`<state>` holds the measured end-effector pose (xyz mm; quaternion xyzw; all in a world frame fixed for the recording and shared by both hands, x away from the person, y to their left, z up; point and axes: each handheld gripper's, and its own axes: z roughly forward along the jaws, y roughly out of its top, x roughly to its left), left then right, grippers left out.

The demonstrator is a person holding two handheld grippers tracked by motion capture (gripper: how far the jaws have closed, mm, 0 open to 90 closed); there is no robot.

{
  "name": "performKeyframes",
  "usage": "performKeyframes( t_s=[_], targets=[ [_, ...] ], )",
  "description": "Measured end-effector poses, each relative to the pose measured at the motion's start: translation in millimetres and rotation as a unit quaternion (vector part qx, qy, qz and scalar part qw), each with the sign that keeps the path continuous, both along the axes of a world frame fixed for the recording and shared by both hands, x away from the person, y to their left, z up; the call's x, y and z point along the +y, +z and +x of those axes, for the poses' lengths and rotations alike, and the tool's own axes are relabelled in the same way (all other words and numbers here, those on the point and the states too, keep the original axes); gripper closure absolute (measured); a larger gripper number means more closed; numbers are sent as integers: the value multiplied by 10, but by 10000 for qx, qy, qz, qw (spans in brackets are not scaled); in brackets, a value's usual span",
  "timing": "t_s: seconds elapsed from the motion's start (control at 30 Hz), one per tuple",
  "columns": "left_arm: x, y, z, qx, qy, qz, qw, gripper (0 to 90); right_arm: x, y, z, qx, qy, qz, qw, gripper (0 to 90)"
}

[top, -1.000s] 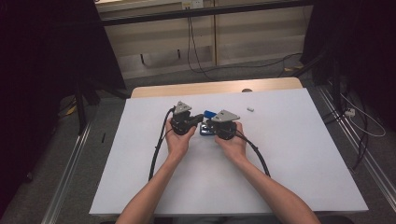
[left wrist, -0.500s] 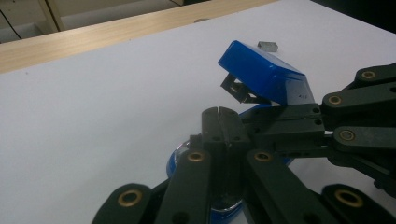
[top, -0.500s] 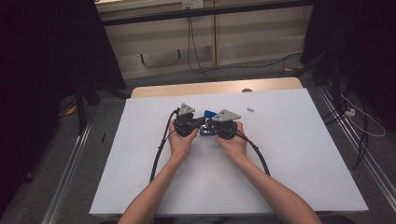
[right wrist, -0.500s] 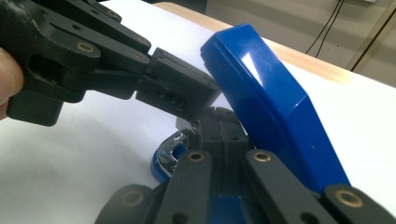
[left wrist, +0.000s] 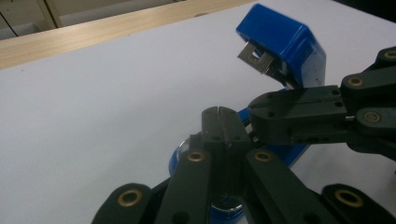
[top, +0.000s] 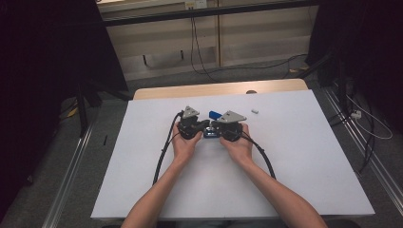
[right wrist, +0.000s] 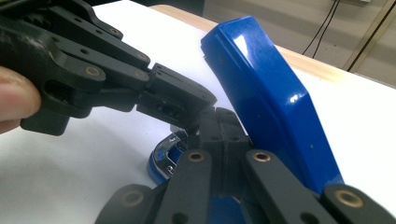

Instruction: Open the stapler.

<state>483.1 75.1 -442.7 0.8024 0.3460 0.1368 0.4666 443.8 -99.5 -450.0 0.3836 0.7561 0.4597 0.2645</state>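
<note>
Stapler between, touching left gripper, right gripper.

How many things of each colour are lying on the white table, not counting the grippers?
Blue: 1, the open stapler, between the two grippers.
White: 1, a small white piece lying apart near the far edge; too small to tell what it is.
Total: 2

A glossy blue stapler with a silver metal mouth sits on the plain white tabletop, edged in pale wood. Both hand-held grippers are matte black with brass-coloured pins.
</note>
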Motion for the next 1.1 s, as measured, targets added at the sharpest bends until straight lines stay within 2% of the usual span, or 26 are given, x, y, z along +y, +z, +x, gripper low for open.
performKeyframes(
  t_s=[0.17, 0.43, 0.6, 1.1],
  targets=[
    [5, -24, 10, 44, 22, -66, 10000, 900, -3, 12, 7, -37, -66, 53, 10000, 900],
    [10, -54, 5, 16, -17, 22, 10000, 900, 33, 25, 22, -71, -85, 132, 9999, 900],
    [15, -74, 4, 0, -16, -5, 10000, 900, 74, 62, 47, -146, -114, 78, 9998, 900],
    [22, -93, 3, -9, 7, -71, 10000, 900, -26, 136, 47, -235, -255, 132, 9993, 900]
  ],
)
